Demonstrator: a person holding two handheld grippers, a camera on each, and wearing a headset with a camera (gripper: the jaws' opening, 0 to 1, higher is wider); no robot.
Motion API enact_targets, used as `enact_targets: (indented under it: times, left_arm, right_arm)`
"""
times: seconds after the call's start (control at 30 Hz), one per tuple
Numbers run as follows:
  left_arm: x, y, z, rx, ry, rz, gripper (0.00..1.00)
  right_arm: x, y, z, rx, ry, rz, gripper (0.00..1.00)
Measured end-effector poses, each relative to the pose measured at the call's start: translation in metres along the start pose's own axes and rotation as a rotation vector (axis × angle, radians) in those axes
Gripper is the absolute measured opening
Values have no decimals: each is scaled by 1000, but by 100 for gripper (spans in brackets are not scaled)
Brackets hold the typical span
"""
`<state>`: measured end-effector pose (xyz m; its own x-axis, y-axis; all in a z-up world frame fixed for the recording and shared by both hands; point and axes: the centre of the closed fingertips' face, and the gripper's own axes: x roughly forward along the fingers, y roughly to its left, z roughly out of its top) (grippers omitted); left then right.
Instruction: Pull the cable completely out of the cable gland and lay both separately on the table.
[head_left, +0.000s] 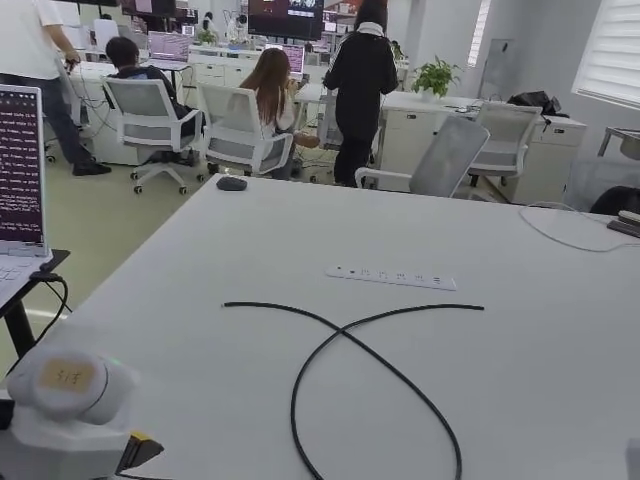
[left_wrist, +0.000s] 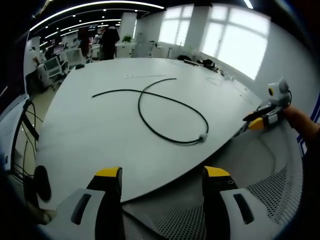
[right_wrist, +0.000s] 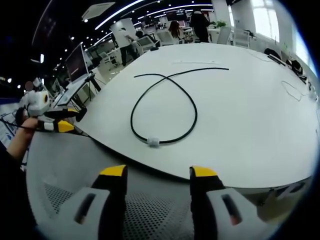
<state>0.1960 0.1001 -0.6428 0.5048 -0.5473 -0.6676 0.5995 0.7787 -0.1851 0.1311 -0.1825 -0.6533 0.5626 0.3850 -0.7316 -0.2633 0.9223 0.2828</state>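
Left gripper (left_wrist: 162, 172) and right gripper (right_wrist: 158, 171) are hovering short of the table (head_left: 520, 390), jaws standing wide, gripping nothing. Cable (head_left: 343, 331) is lying looped on it, crossing itself. Gland (right_wrist: 153, 142) is sitting at the near end, apparently threaded on.

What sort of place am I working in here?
Most likely an open-plan office or lab: rows of desks with monitors, swivel chairs with people seated at them, and a large white table with a power strip on it, where the black cable lies.

Smooth matt white table (head_left: 250, 240), matt black rubbery cable (head_left: 342, 329), pale plastic cable gland (right_wrist: 153, 142)
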Motion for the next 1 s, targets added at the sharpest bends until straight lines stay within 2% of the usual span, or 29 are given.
enact_targets:
  times: [0.6,0.73,0.83,0.93,1.0]
  left_arm:
    - [0,-2,-3,5,13,-5,64]
    - [2,-1,-7,60,46,6,64]
    - [2,-7,-7,65,51,-34,64]
    - [2,-6,-7,89,55,-33,61]
    - [3,-9,-6,107,68,-50,62]
  right_arm:
    - [0,0,0,-19,-1,4,51]
    - [0,-2,-1,-36,2,-10,51]
    - [0,-2,-1,-37,4,-10,50]
    - [1,-1,-1,-36,6,-8,50]
    - [1,-2,-1,-34,8,-11,50]
